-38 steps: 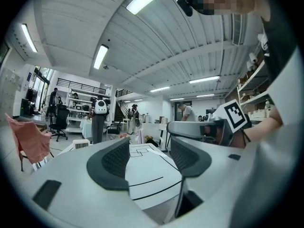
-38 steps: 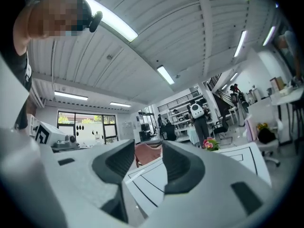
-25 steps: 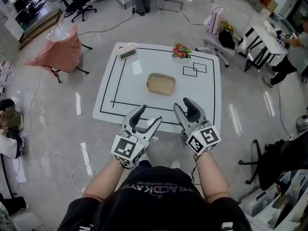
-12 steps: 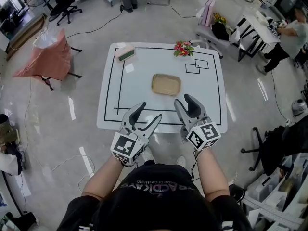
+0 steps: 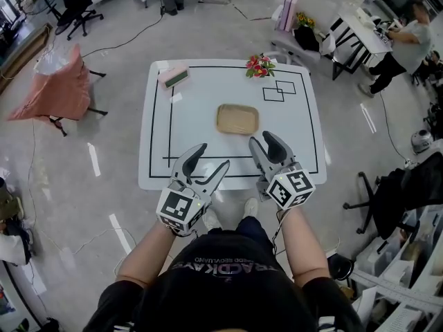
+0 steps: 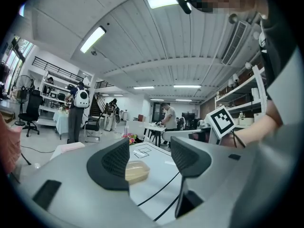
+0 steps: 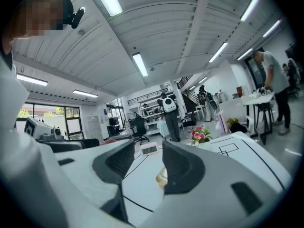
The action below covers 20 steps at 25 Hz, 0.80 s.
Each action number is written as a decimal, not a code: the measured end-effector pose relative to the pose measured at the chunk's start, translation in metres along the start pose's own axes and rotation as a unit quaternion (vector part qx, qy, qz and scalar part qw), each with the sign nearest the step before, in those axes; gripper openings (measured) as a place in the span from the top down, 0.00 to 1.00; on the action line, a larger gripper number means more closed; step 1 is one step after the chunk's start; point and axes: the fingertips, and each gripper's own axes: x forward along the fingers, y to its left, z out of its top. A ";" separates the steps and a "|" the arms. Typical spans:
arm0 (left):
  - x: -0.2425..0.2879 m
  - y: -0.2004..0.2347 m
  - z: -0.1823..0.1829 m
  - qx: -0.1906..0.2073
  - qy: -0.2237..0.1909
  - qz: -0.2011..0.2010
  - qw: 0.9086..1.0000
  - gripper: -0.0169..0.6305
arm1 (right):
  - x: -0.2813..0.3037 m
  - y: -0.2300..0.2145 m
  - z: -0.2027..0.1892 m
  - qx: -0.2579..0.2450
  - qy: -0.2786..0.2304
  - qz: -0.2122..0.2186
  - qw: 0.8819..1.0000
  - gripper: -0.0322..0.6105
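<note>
Tray point(image 5: 237, 119), shallow and tan, sits flat near the middle of the white desk point(image 5: 297, 137), inside the black outline. Nothing touches it.

I've got the left gripper point(image 5: 211, 158) over the near desk edge, at about 7 o'clock from the tray and well apart from it. Jaws are released with nothing between them. In the left gripper view, the left gripper point(image 6: 149, 156) frames the tray point(image 6: 136, 170) in the gap, partly behind the left jaw.

The right gripper point(image 5: 261, 144) is at about 5 o'clock from the tray, closer than the left but not touching. Jaws are released and empty. In the right gripper view, the right gripper point(image 7: 148, 160) shows only a sliver of the tray point(image 7: 162, 175) past the right jaw.

Flowers point(image 5: 260, 66) stand at 12 o'clock on the far desk edge. A pink display unit point(image 5: 174, 76) is at the 11 o'clock corner. Two overlapping drawn squares point(image 5: 279, 90) are at 1 o'clock from the tray.
</note>
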 end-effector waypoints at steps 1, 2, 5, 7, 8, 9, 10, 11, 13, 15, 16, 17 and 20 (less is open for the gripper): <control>0.001 0.000 -0.001 -0.002 0.001 -0.001 1.000 0.57 | 0.001 -0.003 -0.001 0.004 0.002 -0.003 1.000 0.69; 0.003 0.000 -0.003 -0.004 0.001 -0.002 1.000 0.57 | 0.001 -0.007 -0.003 0.009 0.003 -0.007 1.000 0.69; 0.007 -0.002 -0.005 -0.006 0.003 -0.004 1.000 0.57 | 0.001 -0.019 -0.009 0.029 0.008 -0.015 0.999 0.69; 0.012 -0.005 -0.006 -0.005 0.005 -0.003 1.000 0.57 | 0.001 -0.030 -0.012 0.042 0.011 -0.019 0.999 0.69; 0.014 -0.006 -0.006 -0.004 0.006 -0.002 1.000 0.57 | 0.002 -0.035 -0.014 0.050 0.012 -0.020 0.998 0.69; 0.017 -0.006 -0.007 -0.005 0.007 -0.001 1.000 0.57 | 0.004 -0.041 -0.017 0.058 0.014 -0.021 0.998 0.69; 0.020 -0.006 -0.008 -0.006 0.009 0.001 1.000 0.57 | 0.006 -0.047 -0.019 0.067 0.016 -0.022 0.997 0.69; 0.023 -0.006 -0.009 -0.007 0.011 0.002 1.000 0.57 | 0.009 -0.053 -0.021 0.074 0.018 -0.023 0.997 0.69; 0.031 -0.003 -0.012 -0.009 0.018 0.006 1.000 0.57 | 0.016 -0.065 -0.026 0.087 0.023 -0.025 0.996 0.69; 0.040 0.001 -0.018 -0.012 0.026 0.011 1.000 0.57 | 0.023 -0.078 -0.032 0.101 0.028 -0.026 0.994 0.69; 0.045 0.003 -0.022 -0.015 0.030 0.014 0.999 0.57 | 0.027 -0.084 -0.036 0.106 0.032 -0.027 0.993 0.69; 0.050 0.005 -0.025 -0.017 0.035 0.016 0.999 0.57 | 0.031 -0.091 -0.040 0.111 0.037 -0.028 0.993 0.69; 0.066 0.009 -0.034 -0.025 0.046 0.020 0.998 0.57 | 0.039 -0.109 -0.056 0.123 0.055 -0.033 0.990 0.69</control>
